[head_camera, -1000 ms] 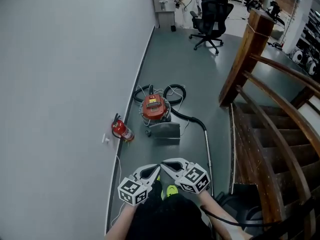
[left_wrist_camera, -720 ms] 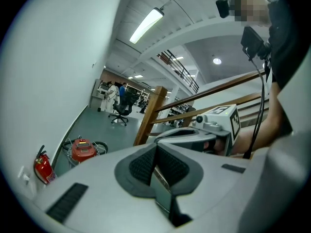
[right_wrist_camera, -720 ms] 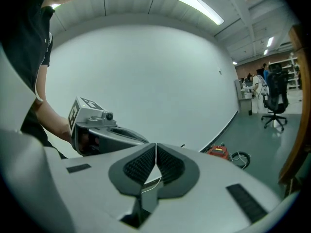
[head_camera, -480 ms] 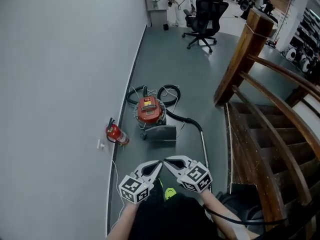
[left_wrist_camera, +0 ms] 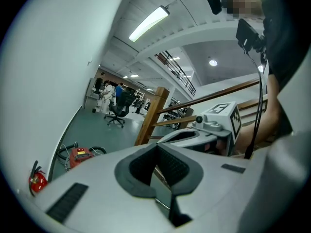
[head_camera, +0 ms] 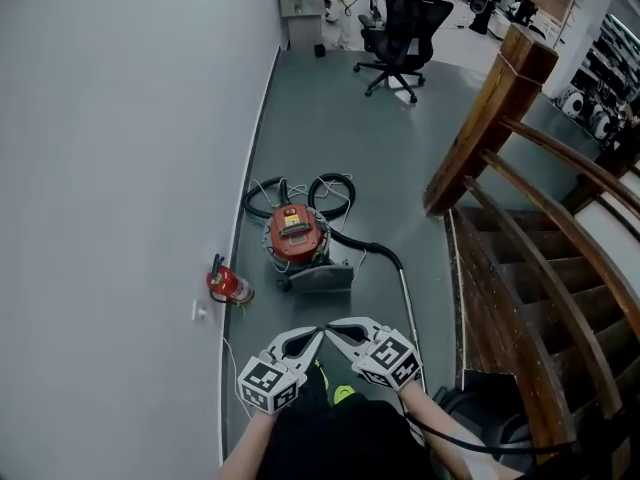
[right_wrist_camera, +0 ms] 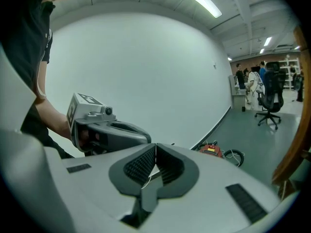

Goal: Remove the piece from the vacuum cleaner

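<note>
Head view shows the left gripper (head_camera: 316, 335) and right gripper (head_camera: 333, 328) both closed and empty, tips close together, with the red vacuum cleaner (head_camera: 296, 236) on the floor (head_camera: 340, 98) ahead, beside the wall (head_camera: 120, 148).

Vacuum cleaner (head_camera: 296, 236): red-orange body, black hose (head_camera: 330, 181), silver wand (head_camera: 409, 308). Fire extinguisher (head_camera: 228, 285): red. Floor (head_camera: 330, 108): dull grey-green. Wall (head_camera: 120, 168): pale grey. Stair rail (head_camera: 500, 98): brown varnished wood. Office chair (head_camera: 400, 23): black. Left gripper (head_camera: 316, 336), right gripper (head_camera: 332, 328): light grey, black ribbed pads (right_wrist_camera: 138, 166), black-and-white square markers on cubes (head_camera: 265, 383).
</note>
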Action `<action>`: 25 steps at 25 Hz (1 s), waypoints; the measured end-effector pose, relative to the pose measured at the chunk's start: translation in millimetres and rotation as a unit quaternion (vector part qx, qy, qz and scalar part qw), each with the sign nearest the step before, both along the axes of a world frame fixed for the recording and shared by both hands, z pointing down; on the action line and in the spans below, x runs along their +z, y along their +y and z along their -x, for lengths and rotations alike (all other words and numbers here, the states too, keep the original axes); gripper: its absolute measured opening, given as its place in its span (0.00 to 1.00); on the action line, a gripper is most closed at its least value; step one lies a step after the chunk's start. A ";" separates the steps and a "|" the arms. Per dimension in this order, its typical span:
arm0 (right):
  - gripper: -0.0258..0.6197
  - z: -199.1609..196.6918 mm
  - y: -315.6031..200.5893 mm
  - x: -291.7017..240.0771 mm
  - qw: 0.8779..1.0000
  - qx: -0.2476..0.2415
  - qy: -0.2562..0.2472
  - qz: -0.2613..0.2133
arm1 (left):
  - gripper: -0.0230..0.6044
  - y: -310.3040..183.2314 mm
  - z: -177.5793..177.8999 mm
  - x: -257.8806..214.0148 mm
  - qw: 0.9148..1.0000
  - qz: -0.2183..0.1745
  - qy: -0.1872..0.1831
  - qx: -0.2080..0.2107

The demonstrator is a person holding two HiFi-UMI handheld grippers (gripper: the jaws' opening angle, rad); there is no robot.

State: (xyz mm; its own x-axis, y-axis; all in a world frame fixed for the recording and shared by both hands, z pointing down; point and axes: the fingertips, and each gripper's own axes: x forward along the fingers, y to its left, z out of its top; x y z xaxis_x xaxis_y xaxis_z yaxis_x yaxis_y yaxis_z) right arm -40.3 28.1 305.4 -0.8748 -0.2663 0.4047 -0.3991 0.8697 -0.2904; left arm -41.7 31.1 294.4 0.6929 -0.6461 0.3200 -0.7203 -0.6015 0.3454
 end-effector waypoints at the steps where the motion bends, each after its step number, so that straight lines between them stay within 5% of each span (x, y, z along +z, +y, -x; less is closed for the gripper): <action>1: 0.06 2.4 -4.2 0.6 1.000 0.003 0.001 0.004 | 0.05 -4.3 2.4 0.7 1.000 0.002 0.000 0.004; 11: 0.06 25.2 -47.3 12.7 0.999 0.032 0.017 0.018 | 0.05 -48.0 24.7 12.0 0.998 0.008 -0.005 0.054; 25: 0.06 34.1 -70.9 40.6 0.999 0.025 0.030 0.034 | 0.05 -71.9 33.1 40.0 0.998 0.026 -0.017 0.061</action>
